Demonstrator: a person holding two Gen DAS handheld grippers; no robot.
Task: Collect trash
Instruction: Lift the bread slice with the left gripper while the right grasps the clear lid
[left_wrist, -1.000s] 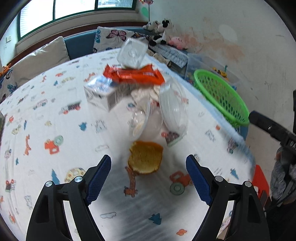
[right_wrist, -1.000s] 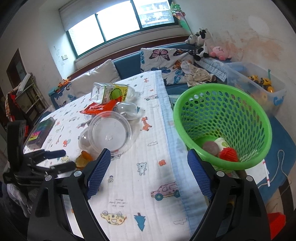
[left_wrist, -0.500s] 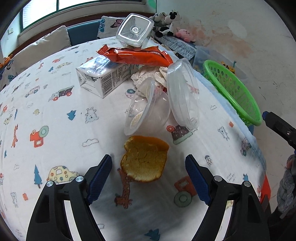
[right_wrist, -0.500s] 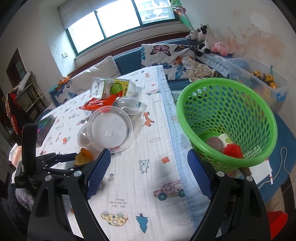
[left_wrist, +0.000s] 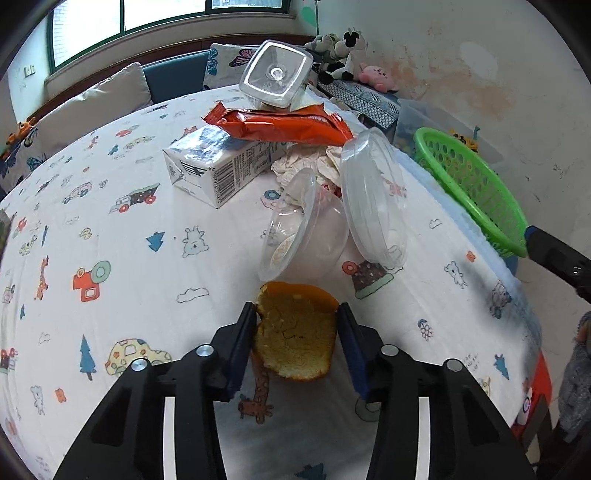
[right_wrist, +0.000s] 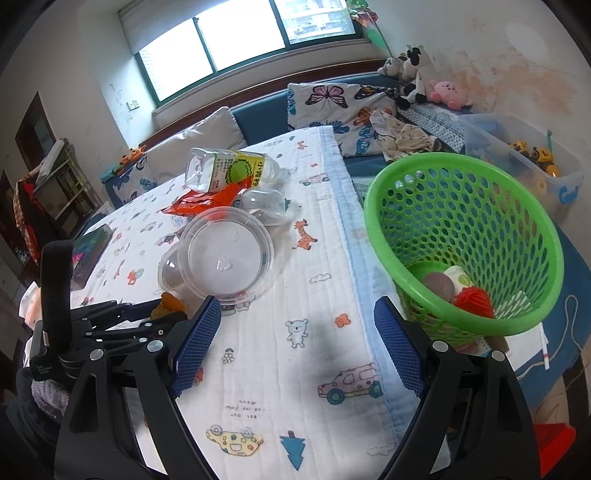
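Pickup step: left gripper (left_wrist: 295, 345) closing, pads touching the orange peel (left_wrist: 295, 332) on the near cloth; right gripper (right_wrist: 297, 347) wide, empty; next, lift and carry right to the green basket (right_wrist: 461, 236).

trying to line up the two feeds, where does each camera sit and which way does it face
Left wrist: sits on the left claw, tilted down at the orange peel that its jaws are closing on; its own black fingers show.
Right wrist: sits on the right claw, open over the tablecloth, facing the green basket; the left claw shows at left.
Shared: peel, round clear lid, orange wrapper, basket.
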